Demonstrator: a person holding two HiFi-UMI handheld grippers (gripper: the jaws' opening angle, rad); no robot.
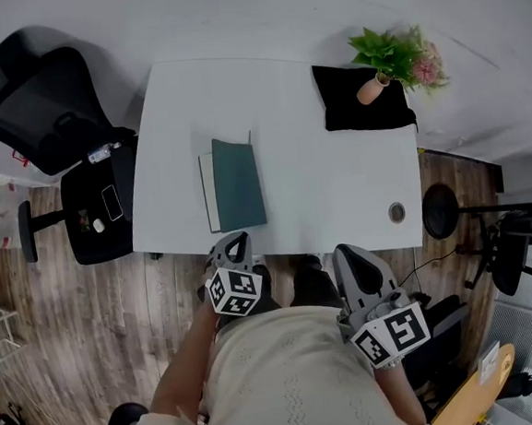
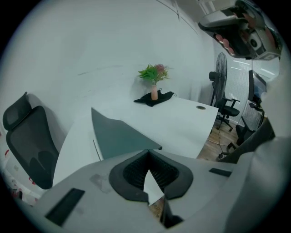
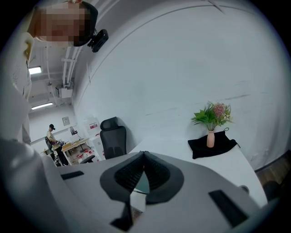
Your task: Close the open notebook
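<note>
Notebook (image 1: 236, 184) sits near-left on the table (image 1: 337, 182), long axis near-to-far, teal cover up, white strip along its left edge, just beyond the left gripper (image 1: 236, 245), which is nearer than the right gripper (image 1: 349, 253); both jaws pressed together, empty.

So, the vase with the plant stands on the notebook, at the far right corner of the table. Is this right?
No. The vase stands on a black cloth, not on the notebook, which lies apart from it. The head view shows this; the far right corner is correct.
</note>
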